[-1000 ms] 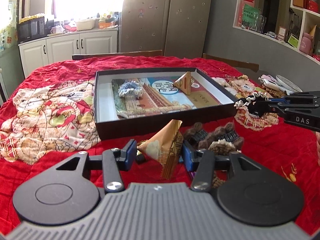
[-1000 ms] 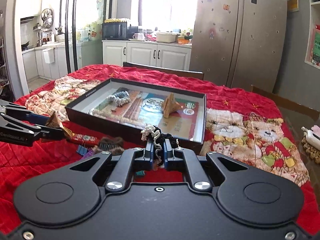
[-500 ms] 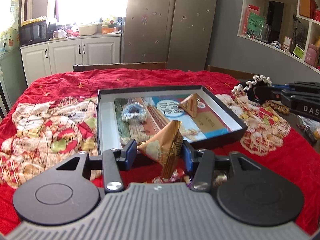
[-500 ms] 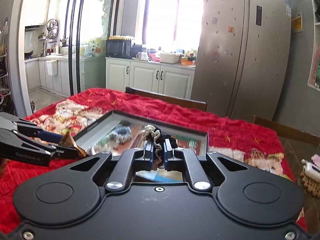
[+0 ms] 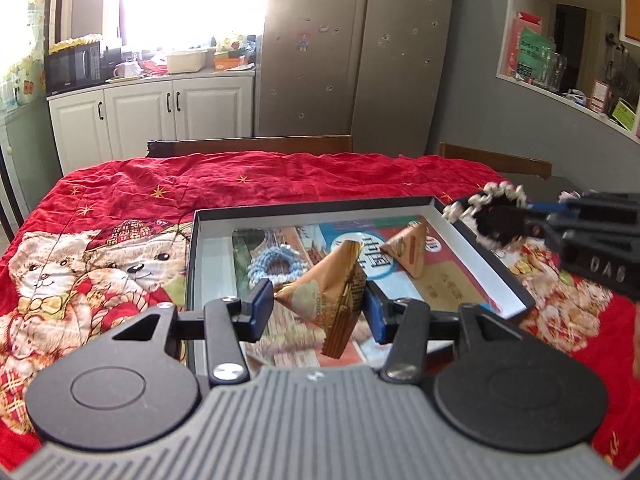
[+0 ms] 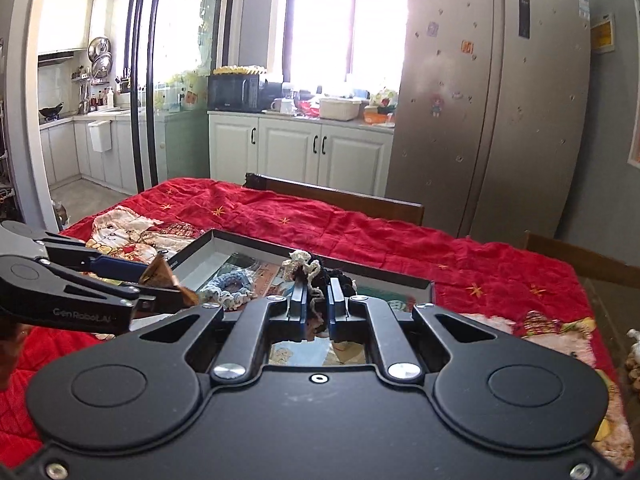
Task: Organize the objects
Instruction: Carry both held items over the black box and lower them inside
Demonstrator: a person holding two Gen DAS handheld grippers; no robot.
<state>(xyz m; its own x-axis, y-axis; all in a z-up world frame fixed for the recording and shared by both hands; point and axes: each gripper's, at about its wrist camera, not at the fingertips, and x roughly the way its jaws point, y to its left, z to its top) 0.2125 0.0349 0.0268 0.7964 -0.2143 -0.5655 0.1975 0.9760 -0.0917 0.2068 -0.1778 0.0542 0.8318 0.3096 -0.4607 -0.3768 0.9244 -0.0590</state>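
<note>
My left gripper (image 5: 318,309) is shut on a brown pyramid-shaped snack packet (image 5: 330,290) and holds it above the near part of the black box (image 5: 191,248). My right gripper (image 6: 317,300) is shut on a black-and-white scrunchie (image 6: 316,270) above the box's right side; it also shows in the left wrist view (image 5: 496,218). Inside the box lie a second brown packet (image 5: 408,250) and a blue crocheted scrunchie (image 5: 276,266) on a printed sheet. The left gripper shows at the left of the right wrist view (image 6: 160,280).
The box sits on a red bear-print cloth (image 5: 120,208) over the table. Wooden chair backs (image 5: 248,146) stand at the far edge. Cabinets, a fridge (image 5: 352,52) and wall shelves (image 5: 568,40) lie beyond.
Both grippers rose from the table's near side and moved forward over the box, each keeping its object. The pile of items on the cloth has dropped out of view.
</note>
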